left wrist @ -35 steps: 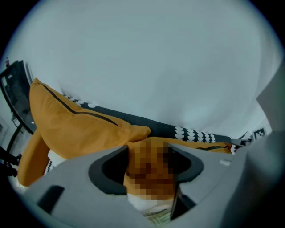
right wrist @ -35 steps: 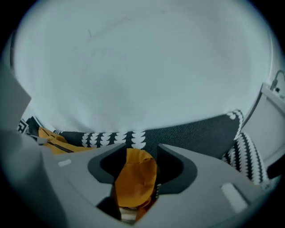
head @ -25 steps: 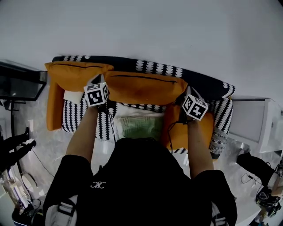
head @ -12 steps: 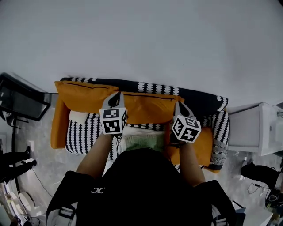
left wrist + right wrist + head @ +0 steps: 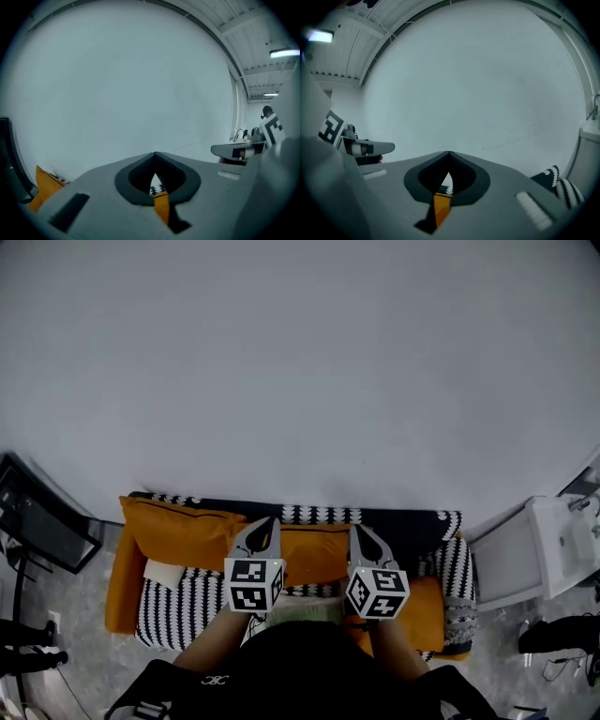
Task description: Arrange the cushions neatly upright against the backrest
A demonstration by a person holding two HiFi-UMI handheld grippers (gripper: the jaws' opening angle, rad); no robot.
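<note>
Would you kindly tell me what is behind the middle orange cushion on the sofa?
Behind the middle orange cushion stands the black-and-white patterned backrest. Only its top strip shows above the cushion; the rest of that stretch is covered.

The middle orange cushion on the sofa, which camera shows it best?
The head view: it shows the middle orange cushion from above, against the backrest. The left gripper view and the right gripper view each show only a thin orange sliver past closed jaws, probably this cushion.
</note>
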